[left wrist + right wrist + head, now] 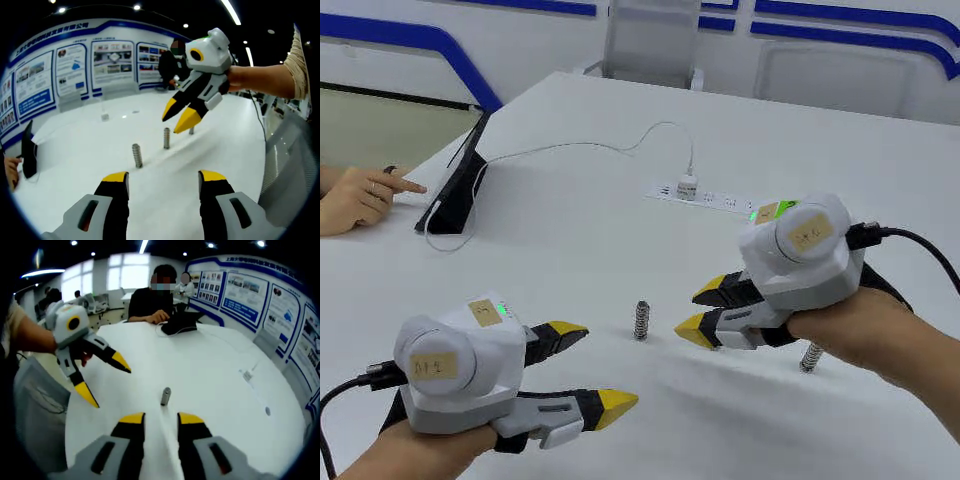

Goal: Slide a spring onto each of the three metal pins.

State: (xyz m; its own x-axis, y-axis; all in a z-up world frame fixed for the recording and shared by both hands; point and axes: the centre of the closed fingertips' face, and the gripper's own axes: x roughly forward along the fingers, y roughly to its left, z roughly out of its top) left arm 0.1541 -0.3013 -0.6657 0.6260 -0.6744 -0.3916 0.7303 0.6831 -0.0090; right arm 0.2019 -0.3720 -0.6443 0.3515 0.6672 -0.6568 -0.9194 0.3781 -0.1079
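The bit that matters: the closest spring (641, 320) stands straight up on the table (570, 230), long axis vertical. It sits at about 9 o'clock from the tips of the right gripper (698, 312), just beside them. In the right gripper view it's dead at 12 o'clock, right ahead of the jaws and lined up with the gap between them.

The left gripper (592, 365) has it at roughly 1 o'clock and is further off, so I'd call the right one the nearer hand for whatever comes next. Both sets of jaws are apart with nothing in them, the left ones wider.

The left gripper view has a row of three springs (166, 138), all upright, running away toward 1 o'clock. In the head view another spring (810, 357) peeks out at about 4 o'clock from the right tips, partly behind that hand.

My guess is all three pins are dressed already, but I can't actually make out the pins inside the coils.
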